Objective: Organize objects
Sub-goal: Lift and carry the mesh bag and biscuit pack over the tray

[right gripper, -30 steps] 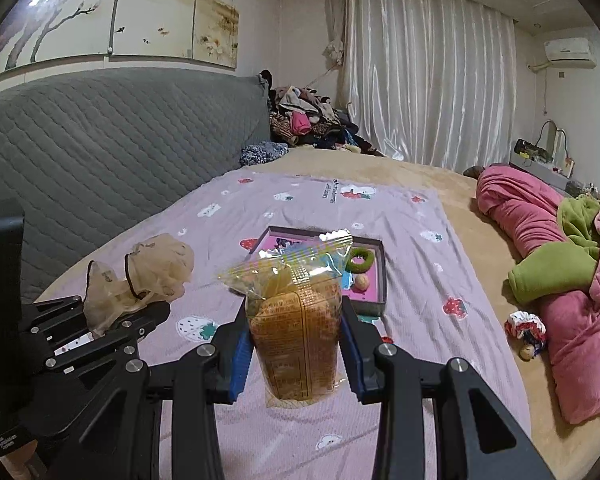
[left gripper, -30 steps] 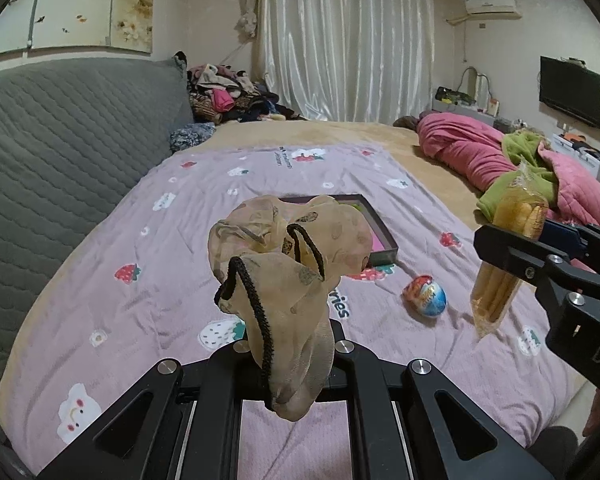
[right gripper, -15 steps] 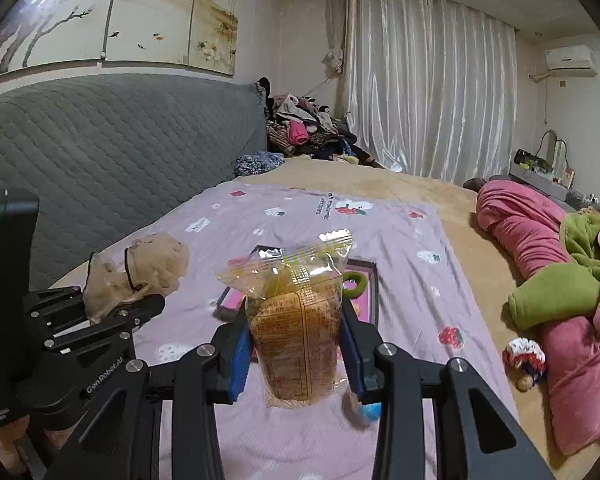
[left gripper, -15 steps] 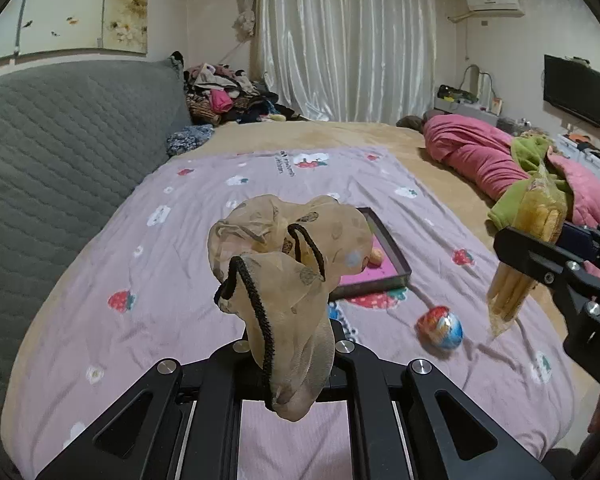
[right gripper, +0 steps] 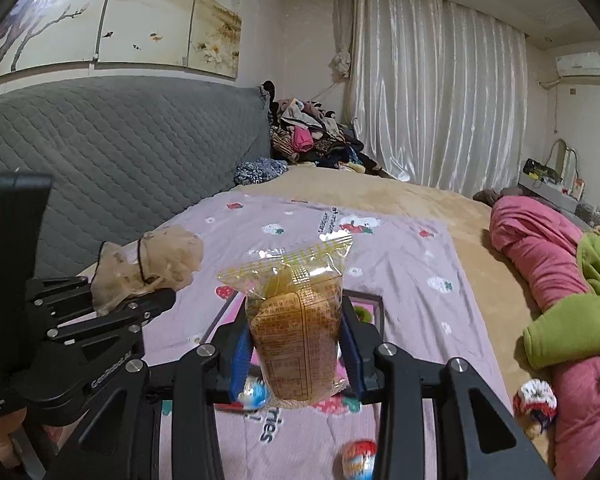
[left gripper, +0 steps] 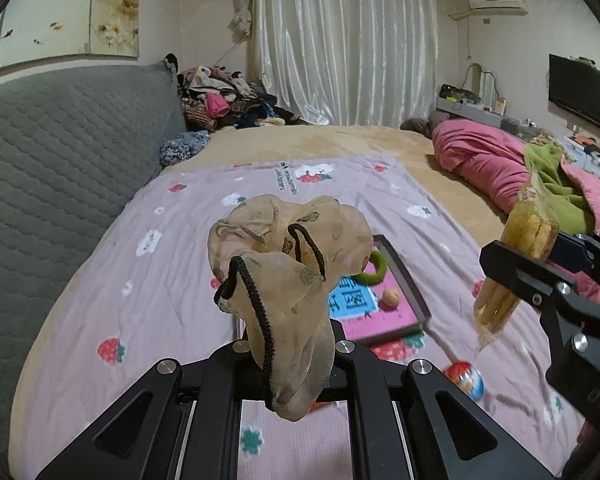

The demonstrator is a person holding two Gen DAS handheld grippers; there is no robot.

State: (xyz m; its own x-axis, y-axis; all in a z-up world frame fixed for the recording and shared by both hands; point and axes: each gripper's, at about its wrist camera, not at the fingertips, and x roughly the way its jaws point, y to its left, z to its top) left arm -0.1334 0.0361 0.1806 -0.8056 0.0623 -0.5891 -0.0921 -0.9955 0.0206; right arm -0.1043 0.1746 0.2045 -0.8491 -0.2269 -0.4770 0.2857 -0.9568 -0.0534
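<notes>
My left gripper is shut on a beige sheer scrunchie with a black elastic and holds it above the bed; it also shows in the right wrist view. My right gripper is shut on a clear snack packet of yellow biscuits, seen from the side in the left wrist view. A dark-framed pink tray lies on the purple blanket ahead, holding a green hair ring and a small round ball. A red, white and blue toy egg lies near the tray.
The purple strawberry blanket covers the bed. A grey quilted headboard runs along the left. Pink and green bedding is piled at the right. A clothes heap sits by the curtain. A small knitted toy lies at the right.
Both grippers have moved up and forward together, holding their objects. The tray and the toy egg now sit lower and closer in both views.
</notes>
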